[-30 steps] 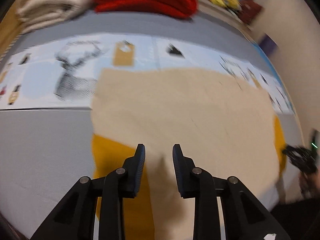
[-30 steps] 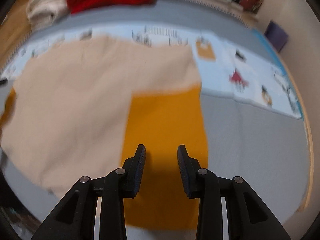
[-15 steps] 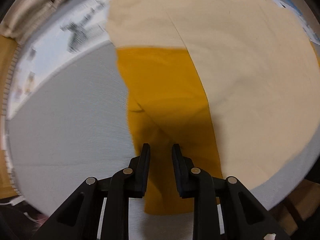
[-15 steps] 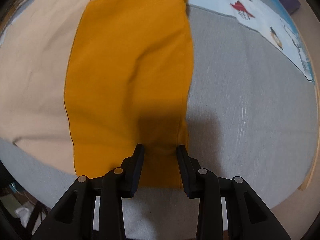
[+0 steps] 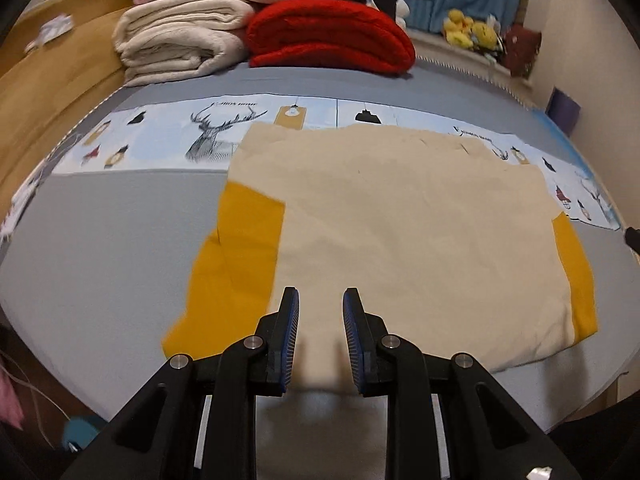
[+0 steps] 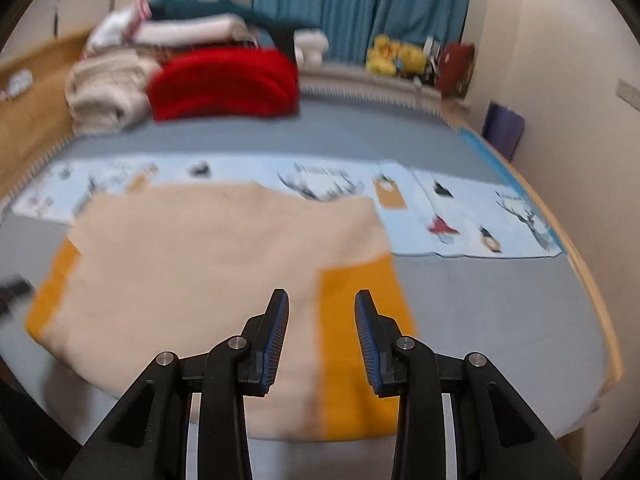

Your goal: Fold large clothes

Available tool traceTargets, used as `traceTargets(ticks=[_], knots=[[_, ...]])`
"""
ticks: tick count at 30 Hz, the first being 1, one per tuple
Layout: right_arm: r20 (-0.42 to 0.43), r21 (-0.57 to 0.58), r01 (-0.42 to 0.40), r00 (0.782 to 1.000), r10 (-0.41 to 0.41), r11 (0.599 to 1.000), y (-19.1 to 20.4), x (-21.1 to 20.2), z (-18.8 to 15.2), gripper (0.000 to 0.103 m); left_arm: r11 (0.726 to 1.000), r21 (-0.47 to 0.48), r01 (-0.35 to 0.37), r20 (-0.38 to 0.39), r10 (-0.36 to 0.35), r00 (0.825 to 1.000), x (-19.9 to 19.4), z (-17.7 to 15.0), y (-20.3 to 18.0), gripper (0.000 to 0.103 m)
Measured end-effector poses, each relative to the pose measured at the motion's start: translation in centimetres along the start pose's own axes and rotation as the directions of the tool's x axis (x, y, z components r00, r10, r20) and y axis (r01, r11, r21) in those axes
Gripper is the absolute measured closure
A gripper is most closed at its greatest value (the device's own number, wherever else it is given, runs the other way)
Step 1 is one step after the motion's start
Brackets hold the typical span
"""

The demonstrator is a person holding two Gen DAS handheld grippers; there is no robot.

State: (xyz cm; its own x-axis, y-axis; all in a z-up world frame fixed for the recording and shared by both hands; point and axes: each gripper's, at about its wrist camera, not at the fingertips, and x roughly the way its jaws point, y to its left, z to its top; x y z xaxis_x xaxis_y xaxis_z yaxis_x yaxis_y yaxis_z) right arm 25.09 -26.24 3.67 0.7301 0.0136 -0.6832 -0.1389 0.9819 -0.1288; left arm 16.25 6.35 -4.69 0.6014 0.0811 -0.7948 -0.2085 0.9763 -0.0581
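Note:
A large beige top [image 5: 400, 220] with mustard sleeves lies flat on the grey bed [image 5: 100, 240]. One sleeve [image 5: 236, 248] lies along its left side, folded partly under the body, and the other [image 5: 576, 272] along its right side. My left gripper [image 5: 320, 292] hovers above the near hem of the beige body, open, with nothing between its fingers. In the blurred right wrist view the same top [image 6: 208, 260] spreads to the left. My right gripper [image 6: 321, 294] hangs open over the seam where the body meets the right sleeve [image 6: 380, 280], holding nothing.
A folded cream blanket [image 5: 180, 40] and a red one [image 5: 332, 36] are stacked at the far end. A light-blue printed strip [image 5: 200, 136] crosses the bed behind the top. A wooden board [image 5: 40, 92] lines the left side. The bed's near edge is just below both grippers.
Both views have swung up from close looks at the mustard sleeves to the whole top. The left gripper has shifted right, off the sleeve onto the beige hem. The right gripper has risen.

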Motion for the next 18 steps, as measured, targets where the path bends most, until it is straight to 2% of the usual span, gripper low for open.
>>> traceTargets(ticks=[2, 6, 9, 12, 13, 14, 15, 17, 18], knots=[[0.025, 0.005, -0.005, 1.000, 0.005, 1.000, 3.0, -0.3, -1.6, 0.069, 0.999, 0.031, -0.028, -0.009, 0.028, 1.000, 0.4, -1.9, -0.4, 0.081], [-0.035, -0.039, 0.007, 0.999, -0.008, 0.999, 8.0, 1.2, -4.9, 0.069, 0.999, 0.044, -0.012, -0.014, 0.013, 1.000, 1.0, -2.4, -0.2, 0.080], [-0.055, -0.008, -0.006, 0.998, 0.005, 1.000, 9.3, 2.4, -5.5, 0.069, 1.000, 0.016, -0.006, -0.008, 0.006, 1.000, 1.2, -2.4, 1.2, 0.081], [-0.113, -0.076, 0.029, 0.993, -0.037, 0.997, 11.0, 4.4, -6.5, 0.067, 1.000, -0.011, -0.011, -0.041, 0.010, 0.999, 1.8, -2.8, 2.3, 0.081], [-0.168, -0.096, 0.036, 0.984, -0.051, 0.995, 11.3, 5.7, -7.1, 0.067, 1.000, -0.019, -0.013, -0.048, 0.012, 0.999, 2.0, -3.0, 2.5, 0.081], [-0.264, -0.115, 0.038, 0.962, -0.067, 0.993, 11.5, 7.5, -8.2, 0.067, 0.999, -0.030, -0.016, -0.058, 0.014, 0.998, 2.2, -3.1, 2.8, 0.081], [-0.314, -0.118, 0.043, 0.946, -0.078, 0.992, 11.3, 8.6, -8.8, 0.067, 0.999, -0.041, -0.014, -0.069, 0.011, 0.998, 2.3, -3.2, 3.1, 0.081], [-0.361, -0.075, 0.064, 0.929, -0.087, 0.995, 10.4, 9.5, -9.4, 0.067, 0.998, -0.069, 0.003, -0.090, -0.009, 0.996, 2.6, -3.5, 3.6, 0.081], [-0.360, -0.035, 0.066, 0.930, -0.075, 0.997, 9.9, 9.3, -9.2, 0.067, 0.996, -0.090, 0.014, -0.099, -0.023, 0.995, 2.7, -3.6, 3.9, 0.081]])
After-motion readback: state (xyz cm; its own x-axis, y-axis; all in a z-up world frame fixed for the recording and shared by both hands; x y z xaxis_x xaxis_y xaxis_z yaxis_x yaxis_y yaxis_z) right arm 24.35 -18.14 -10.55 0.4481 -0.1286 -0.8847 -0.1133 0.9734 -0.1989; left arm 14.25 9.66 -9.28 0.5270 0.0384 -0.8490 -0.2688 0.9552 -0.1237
